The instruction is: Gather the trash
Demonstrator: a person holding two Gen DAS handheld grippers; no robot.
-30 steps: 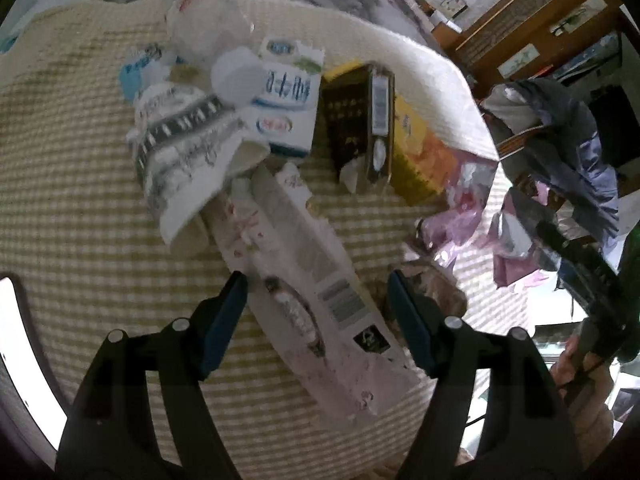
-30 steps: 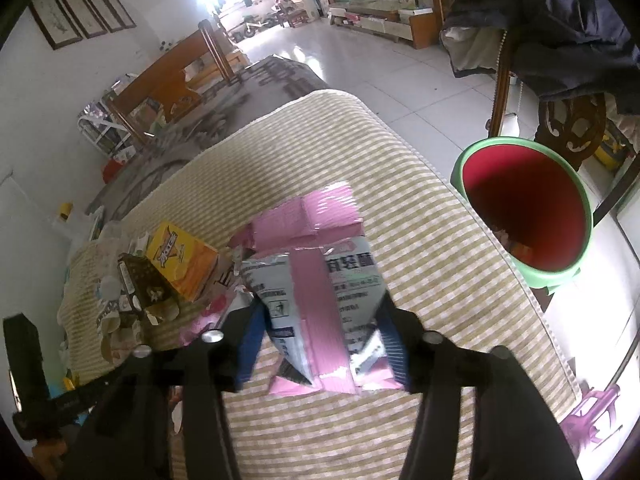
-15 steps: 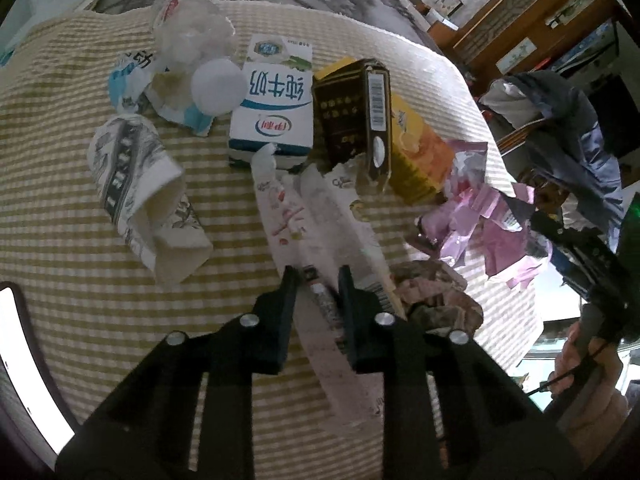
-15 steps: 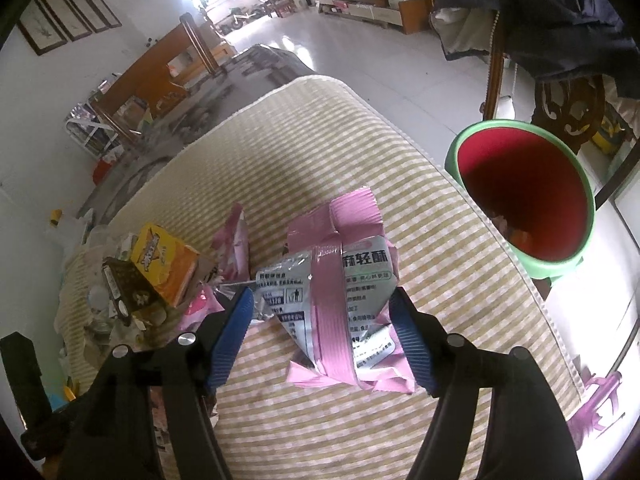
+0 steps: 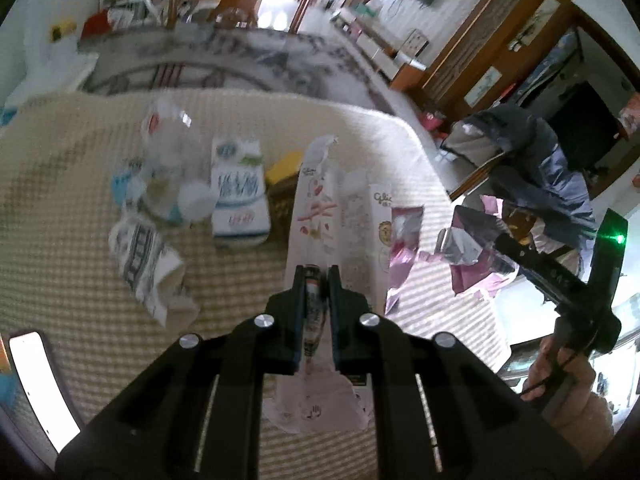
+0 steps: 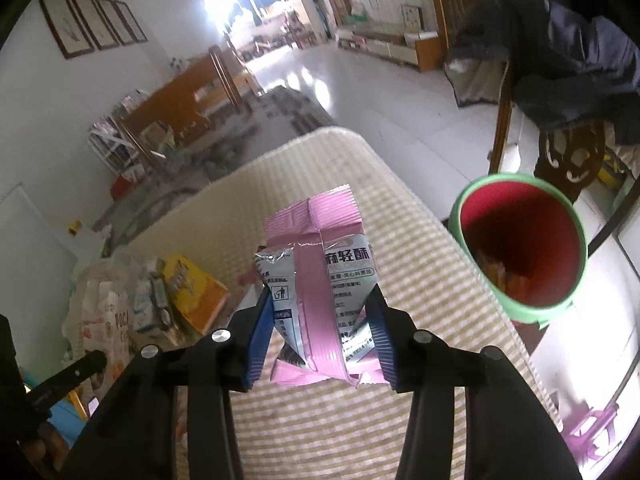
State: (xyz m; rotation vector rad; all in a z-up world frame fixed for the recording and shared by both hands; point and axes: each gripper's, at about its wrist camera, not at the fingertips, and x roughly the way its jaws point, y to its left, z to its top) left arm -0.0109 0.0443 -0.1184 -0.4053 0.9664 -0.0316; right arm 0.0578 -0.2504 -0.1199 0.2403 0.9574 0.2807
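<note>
Gripping a torn white wrapper (image 5: 320, 216), the left gripper (image 5: 317, 280) has its jaws nearly closed, with only the thin packaging between the pads. The wrapper stands up from the jaws, lifted off the cloth (image 5: 60, 248), and its lower end hangs below the fingers toward the near edge of the table.

The right gripper (image 6: 320, 320) holds a pink-and-silver bag (image 6: 320, 280). Its jaws are partly open, spread to the width of the bag, and both blue pads (image 6: 258, 332) press on the bag's sides. The bag is raised above the cloth, near the table's right edge. In the left wrist view, the same bag (image 5: 468, 240) hangs beyond the table's right edge, at the tip of the right gripper.

A bin (image 6: 520, 248), green outside and red inside, stands on the floor just beside the table's right edge, to the right of the held bag. Some orange scraps lie in its bottom.

Remaining trash lies toward the far-left part of the table:
- a milk carton (image 5: 238, 196), white with blue print, lying flat;
- a clear plastic cup (image 5: 168, 156), just left of the carton;
- a crumpled paper cup (image 5: 148, 268), nearer the left edge;
- a yellow box (image 6: 196, 288), behind the wrapper;
- pink scraps (image 5: 404, 240), near the right edge.

A dark jacket (image 6: 560, 60) is draped over a wooden chair (image 6: 568, 156) behind the bin.
</note>
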